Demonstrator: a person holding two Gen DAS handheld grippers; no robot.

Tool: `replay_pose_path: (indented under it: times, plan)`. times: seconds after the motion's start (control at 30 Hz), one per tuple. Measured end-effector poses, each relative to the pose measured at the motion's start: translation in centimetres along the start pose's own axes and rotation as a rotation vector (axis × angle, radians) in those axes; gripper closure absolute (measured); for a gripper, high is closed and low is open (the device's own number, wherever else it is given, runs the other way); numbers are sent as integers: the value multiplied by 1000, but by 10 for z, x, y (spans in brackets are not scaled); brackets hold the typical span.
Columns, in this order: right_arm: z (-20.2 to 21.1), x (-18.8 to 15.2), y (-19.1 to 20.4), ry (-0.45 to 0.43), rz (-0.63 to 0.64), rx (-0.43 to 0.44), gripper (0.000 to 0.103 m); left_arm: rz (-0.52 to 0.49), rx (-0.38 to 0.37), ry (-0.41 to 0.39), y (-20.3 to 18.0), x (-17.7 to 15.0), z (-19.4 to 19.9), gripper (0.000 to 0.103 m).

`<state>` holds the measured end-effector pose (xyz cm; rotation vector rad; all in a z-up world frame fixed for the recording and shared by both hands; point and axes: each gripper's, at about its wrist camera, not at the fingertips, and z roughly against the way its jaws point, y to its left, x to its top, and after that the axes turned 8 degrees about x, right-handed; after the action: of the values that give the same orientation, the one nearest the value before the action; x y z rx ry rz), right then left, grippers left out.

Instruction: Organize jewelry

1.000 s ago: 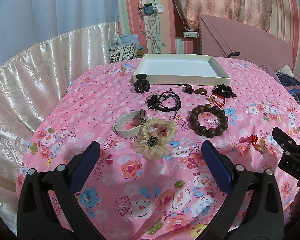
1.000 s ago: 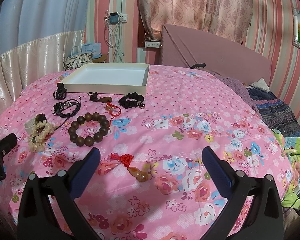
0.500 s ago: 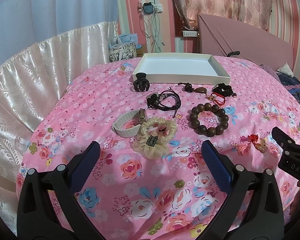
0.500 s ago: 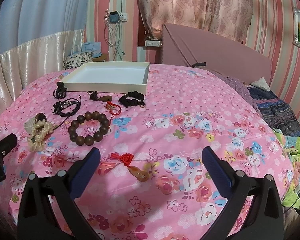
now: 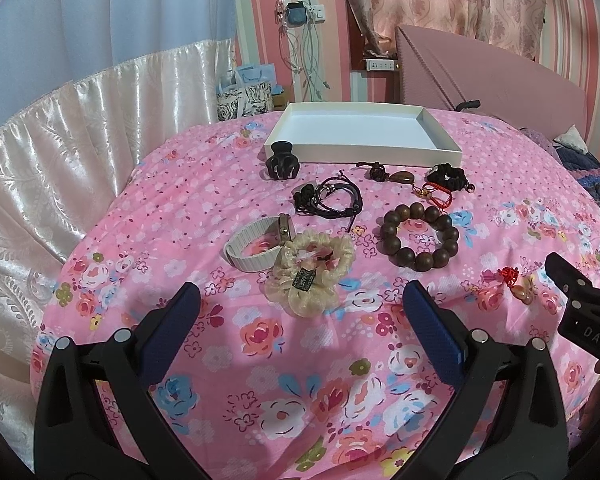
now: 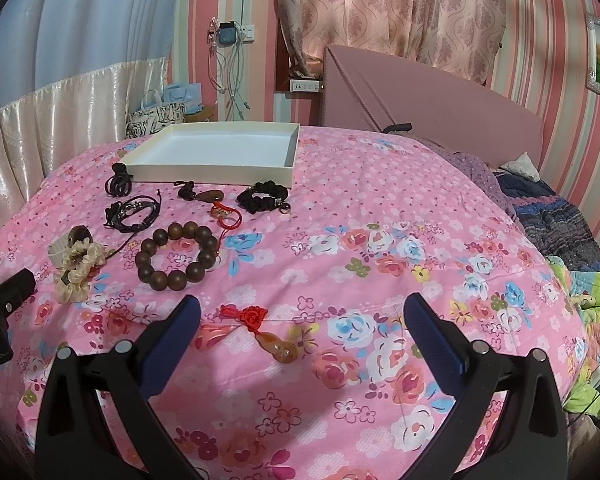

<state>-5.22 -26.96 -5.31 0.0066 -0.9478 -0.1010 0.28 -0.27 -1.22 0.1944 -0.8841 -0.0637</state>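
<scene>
A shallow white tray (image 5: 440,151) (image 6: 288,168) lies at the far side of the pink floral bedspread. In front of it are a black hair claw (image 5: 281,164), black cord bracelets (image 5: 328,199), a white watch band (image 5: 252,248), a cream scrunchie (image 5: 312,268) (image 6: 76,268), a wooden bead bracelet (image 5: 420,236) (image 6: 178,254), a black scrunchie (image 6: 262,197) and a red knot charm with an amber pendant (image 6: 260,326) (image 5: 516,280). My left gripper (image 5: 300,308) hangs open just short of the cream scrunchie. My right gripper (image 6: 300,320) is open above the red knot charm.
A pink headboard (image 6: 420,92) stands behind the tray. Folded dark and green bedding (image 6: 560,232) lies at the right edge of the bed. A satin curtain (image 5: 60,140) and gift bags (image 5: 244,96) line the left side.
Both grippers have edged slightly forward over the bedspread. The jewelry has not moved.
</scene>
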Motion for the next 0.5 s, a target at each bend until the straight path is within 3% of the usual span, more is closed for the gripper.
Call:
replay_pose_path:
  times: [0.5]
  plan:
    - [-15,-3,1,18,-12,20,2,6,-41,24,-1,2,-12,3]
